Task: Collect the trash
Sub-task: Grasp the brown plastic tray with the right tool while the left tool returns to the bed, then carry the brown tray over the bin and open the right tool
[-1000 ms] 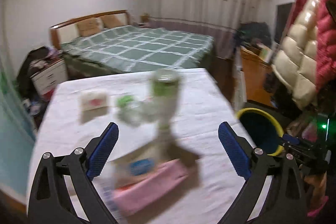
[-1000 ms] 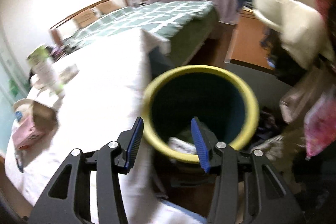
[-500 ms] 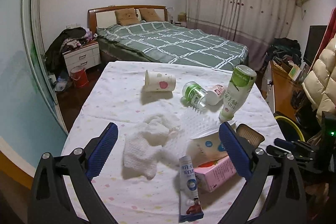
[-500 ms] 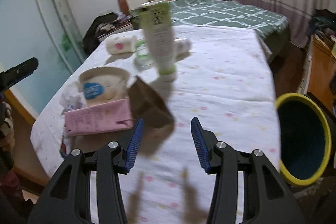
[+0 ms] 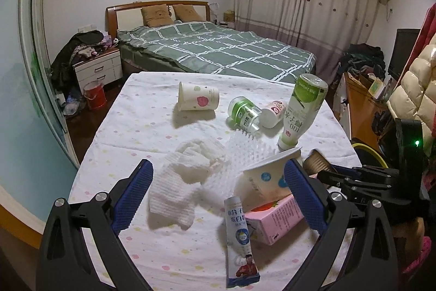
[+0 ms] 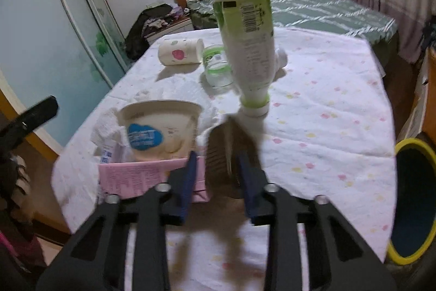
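Trash lies scattered on the tabletop point(image 5: 141, 127), which is covered by a white cloth with pastel dots. The piece being dealt with is a brown ridged paper piece point(image 6: 218, 132) at the near right edge, just beside a pink rectangular carton point(image 6: 141, 173). Its long axis runs away from the right wrist camera toward a white-and-green plastic bottle point(image 6: 248, 45). The right gripper point(image 6: 216, 157) has just been closing its fingers, and they are now clamped on the brown piece from both sides.

The bottle stands upside down on its cap and leans a little, base uppermost. A white round tub with a blue label point(image 5: 267, 179) lies tipped against the carton, mouth facing up and away. A blue-and-white tube point(image 5: 239, 239) lies flat with its long axis toward the left wrist camera, crimped end nearest. Farther back, a white paper cup with a pink apple print point(image 5: 198, 99) lies on its side, axis across the view. Near it lie a clear jar with a green label point(image 5: 244, 115) and a small white bottle with pink print point(image 5: 272, 113), both also on their sides.

A crumpled white cloth point(image 5: 182, 182) and a white spiky plastic mat point(image 5: 245, 152) lie in the middle. The left gripper point(image 5: 217, 168) hangs above them with its fingers wide apart, holding nothing. A dark bin with a yellow rim point(image 6: 414, 198) stands on the floor to the right of the tabletop (its inside is too dark to read).
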Motion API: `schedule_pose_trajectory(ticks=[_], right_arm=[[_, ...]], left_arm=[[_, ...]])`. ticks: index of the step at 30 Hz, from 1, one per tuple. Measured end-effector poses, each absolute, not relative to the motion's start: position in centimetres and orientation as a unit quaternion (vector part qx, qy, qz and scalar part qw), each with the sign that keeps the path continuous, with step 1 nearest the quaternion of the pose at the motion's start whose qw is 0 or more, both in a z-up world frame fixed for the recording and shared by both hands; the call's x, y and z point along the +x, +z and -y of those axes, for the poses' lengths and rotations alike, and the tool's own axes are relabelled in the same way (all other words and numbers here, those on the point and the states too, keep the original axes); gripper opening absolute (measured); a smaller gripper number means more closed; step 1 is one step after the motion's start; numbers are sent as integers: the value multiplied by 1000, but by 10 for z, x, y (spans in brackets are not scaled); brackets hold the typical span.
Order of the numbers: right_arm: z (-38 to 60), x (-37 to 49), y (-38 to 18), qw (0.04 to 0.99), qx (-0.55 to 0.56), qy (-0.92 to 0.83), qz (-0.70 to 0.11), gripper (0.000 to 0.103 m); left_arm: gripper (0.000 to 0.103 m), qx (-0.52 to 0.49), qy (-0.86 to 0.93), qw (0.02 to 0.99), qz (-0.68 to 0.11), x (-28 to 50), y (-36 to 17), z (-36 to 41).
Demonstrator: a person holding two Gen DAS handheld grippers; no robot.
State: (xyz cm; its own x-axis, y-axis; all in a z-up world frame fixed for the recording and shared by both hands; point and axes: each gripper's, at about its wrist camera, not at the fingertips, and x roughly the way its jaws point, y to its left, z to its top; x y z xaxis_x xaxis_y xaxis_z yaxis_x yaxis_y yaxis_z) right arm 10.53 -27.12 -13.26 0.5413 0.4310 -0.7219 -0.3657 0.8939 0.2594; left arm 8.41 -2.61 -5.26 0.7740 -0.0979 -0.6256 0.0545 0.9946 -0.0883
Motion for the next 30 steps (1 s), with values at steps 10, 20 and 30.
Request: schedule_pose_trajectory(ticks=[10,20,30], right_arm=[[288,88,-119,892,51,207,-398,8],[374,88,-118,915,74,100,-385,8],[485,107,-153,907,91,-52,-407,8]], left_arm=[[96,-32,-51,937,-345,89,-62,33],[96,-21,-66,933,-353,94,-70,49],[96,-6,-78,931,-357,98,-73,69]])
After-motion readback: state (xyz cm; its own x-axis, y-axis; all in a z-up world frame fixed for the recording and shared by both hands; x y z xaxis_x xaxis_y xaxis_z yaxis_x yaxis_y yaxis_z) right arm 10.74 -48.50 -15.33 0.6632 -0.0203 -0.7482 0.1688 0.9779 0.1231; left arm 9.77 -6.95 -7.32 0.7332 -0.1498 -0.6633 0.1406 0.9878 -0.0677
